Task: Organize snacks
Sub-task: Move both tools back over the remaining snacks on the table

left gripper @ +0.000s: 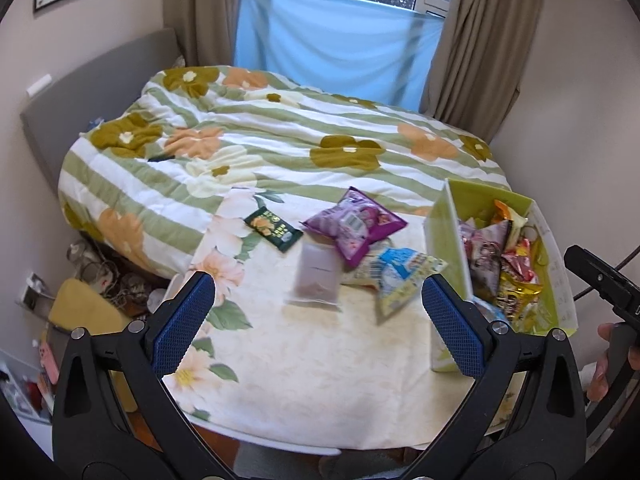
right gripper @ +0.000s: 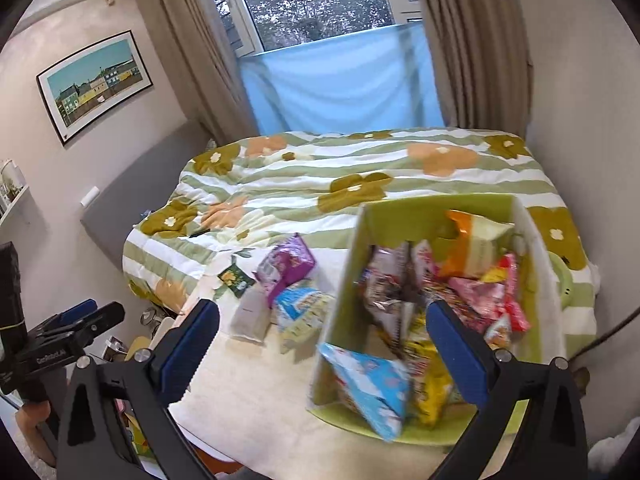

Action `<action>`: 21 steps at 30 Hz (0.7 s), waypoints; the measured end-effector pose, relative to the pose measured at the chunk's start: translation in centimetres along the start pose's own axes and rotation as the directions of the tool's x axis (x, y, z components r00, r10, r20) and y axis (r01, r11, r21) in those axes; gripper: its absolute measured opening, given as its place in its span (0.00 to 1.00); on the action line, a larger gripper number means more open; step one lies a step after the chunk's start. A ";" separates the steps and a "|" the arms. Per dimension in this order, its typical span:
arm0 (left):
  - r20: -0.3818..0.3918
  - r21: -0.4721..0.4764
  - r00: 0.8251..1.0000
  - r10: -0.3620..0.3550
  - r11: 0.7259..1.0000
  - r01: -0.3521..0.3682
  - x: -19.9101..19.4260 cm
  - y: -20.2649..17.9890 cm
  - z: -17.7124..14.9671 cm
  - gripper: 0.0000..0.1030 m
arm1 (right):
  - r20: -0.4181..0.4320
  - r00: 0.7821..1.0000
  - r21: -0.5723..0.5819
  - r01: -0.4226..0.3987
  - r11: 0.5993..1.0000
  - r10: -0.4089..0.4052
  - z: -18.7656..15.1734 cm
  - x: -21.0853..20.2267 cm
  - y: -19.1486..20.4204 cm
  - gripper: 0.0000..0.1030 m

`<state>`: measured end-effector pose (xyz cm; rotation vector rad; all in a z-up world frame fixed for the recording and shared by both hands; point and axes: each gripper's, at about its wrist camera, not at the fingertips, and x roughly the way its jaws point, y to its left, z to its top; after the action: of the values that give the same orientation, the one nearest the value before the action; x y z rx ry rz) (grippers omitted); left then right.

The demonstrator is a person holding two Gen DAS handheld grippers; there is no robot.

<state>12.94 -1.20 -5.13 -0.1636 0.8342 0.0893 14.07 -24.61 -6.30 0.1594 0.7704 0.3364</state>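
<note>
- Far left of the loose bunch, upper middle of the left wrist view: a dark green packet (left gripper: 273, 229) lies flat on the cream floral tablecloth (left gripper: 280, 360), on its own, untouched
- Just right of it, a purple bag (left gripper: 354, 226) sits puffed up, overlapping a pale translucent pouch (left gripper: 317, 276) below it
- Next along, a blue-and-yellow bag (left gripper: 400, 276) leans toward the box, close to its wall
- Left gripper (left gripper: 318, 320) hangs above the cloth, jaws spread wide, nothing between them, lined up roughly with that pouch
- Right side of the frame: the green box (left gripper: 444, 232) is already well stocked, red, yellow and orange wrappers piled inside
- Over to the right wrist view: right gripper (right gripper: 322, 350) hovers over the box's near left corner, jaws wide and empty; a light blue bag (right gripper: 370, 386) pokes over the near rim
- My read: well past halfway, most snacks are boxed, four still wait on the table, the pouch looking likeliest to go next
</note>
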 end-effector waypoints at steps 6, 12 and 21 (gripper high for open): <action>-0.069 0.037 0.997 -0.035 0.999 0.038 4.6 4.3 3.1 0.99 | -0.034 0.999 0.010 0.016 1.000 -0.015 1.2 4.9 4.2 1.00; -0.157 0.106 0.986 -0.062 0.991 0.079 10.4 7.6 5.9 0.99 | -0.071 0.996 0.048 0.048 0.998 -0.044 2.7 10.4 7.1 1.00; -0.290 0.252 0.952 -0.101 0.951 0.177 20.2 9.6 7.6 0.99 | -0.142 0.981 0.108 0.145 0.983 -0.129 3.4 18.2 8.8 1.00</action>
<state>30.63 9.91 -16.16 0.0298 1.0996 -0.1886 26.54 -9.94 -13.50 0.1951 0.9308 0.1712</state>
